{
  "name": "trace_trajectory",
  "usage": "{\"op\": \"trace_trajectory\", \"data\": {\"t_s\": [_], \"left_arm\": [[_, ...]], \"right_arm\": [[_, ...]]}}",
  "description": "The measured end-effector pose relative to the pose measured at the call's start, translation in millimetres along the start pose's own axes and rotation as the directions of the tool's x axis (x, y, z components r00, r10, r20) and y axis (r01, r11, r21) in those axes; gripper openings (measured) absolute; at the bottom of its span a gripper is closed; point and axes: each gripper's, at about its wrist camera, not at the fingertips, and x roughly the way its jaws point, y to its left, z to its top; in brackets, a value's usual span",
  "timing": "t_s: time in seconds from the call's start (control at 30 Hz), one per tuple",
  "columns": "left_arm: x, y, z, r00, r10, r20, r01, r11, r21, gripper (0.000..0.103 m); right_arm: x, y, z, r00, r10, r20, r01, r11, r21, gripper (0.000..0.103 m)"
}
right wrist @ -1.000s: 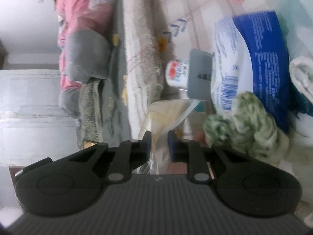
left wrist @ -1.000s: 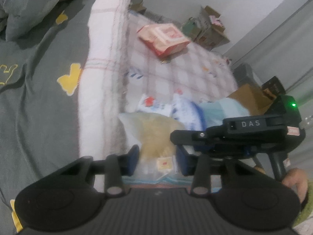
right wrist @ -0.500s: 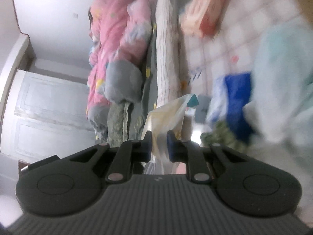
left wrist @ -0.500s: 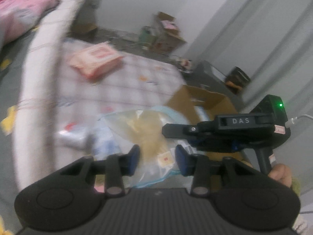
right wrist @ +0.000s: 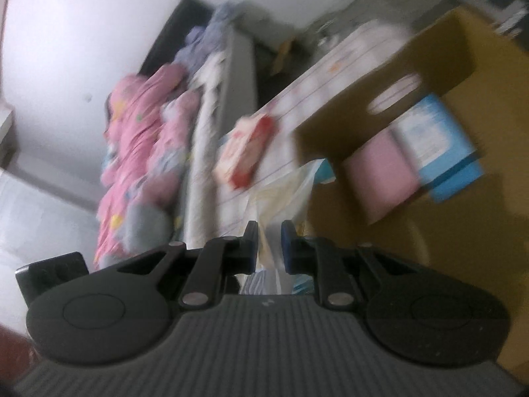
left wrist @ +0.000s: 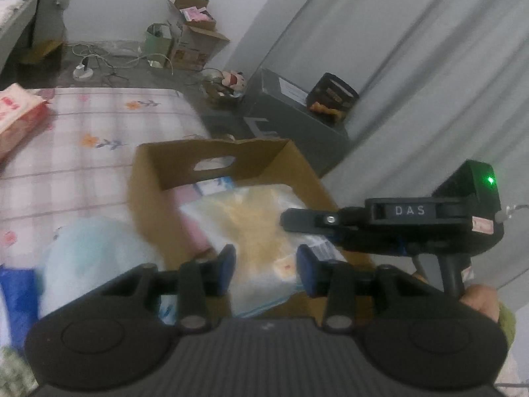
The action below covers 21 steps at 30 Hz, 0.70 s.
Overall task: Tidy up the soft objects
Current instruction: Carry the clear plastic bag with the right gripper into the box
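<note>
Left gripper: clamped on the clear bag of yellowish stuffing.
Right gripper: pinching the same bag's edge.
Bag: above the open cardboard box.

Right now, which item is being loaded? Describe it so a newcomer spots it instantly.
Find the open cardboard box on the checked bedsheet. Above its opening hangs a clear plastic bag of pale yellow stuffing, gripped by the left gripper and right gripper. It alone is see-through; the packs inside the box are opaque pink and blue.
</note>
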Motion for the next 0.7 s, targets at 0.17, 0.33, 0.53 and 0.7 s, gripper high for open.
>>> {"op": "trace_trajectory", "data": {"t_s": [0.17,0.33,0.53,0.7], "left_arm": [[16,3,9,1.000,0.015,0.000,-0.015,1.000,-0.001,0.043],[1,19,5,0.996,0.087,0.022,-0.087,0.996,-0.011,0.045],[-29,37,-2,0.987,0.149,0.054,-0.148,0.989,-0.022,0.047],[-43,41,-8,0.980,0.181,0.078,-0.181,0.983,-0.007,0.050]], "right_arm": [[-3,-47,34,0.996,-0.068,0.049,0.067,0.998,0.020,0.013],[25,-73,72,0.985,-0.164,0.059,0.168,0.983,-0.068,0.013],[67,-84,99,0.934,-0.349,0.082,0.357,0.885,-0.299,0.015],[82,-84,98,0.861,-0.479,0.170,0.502,0.749,-0.432,0.018]]}}
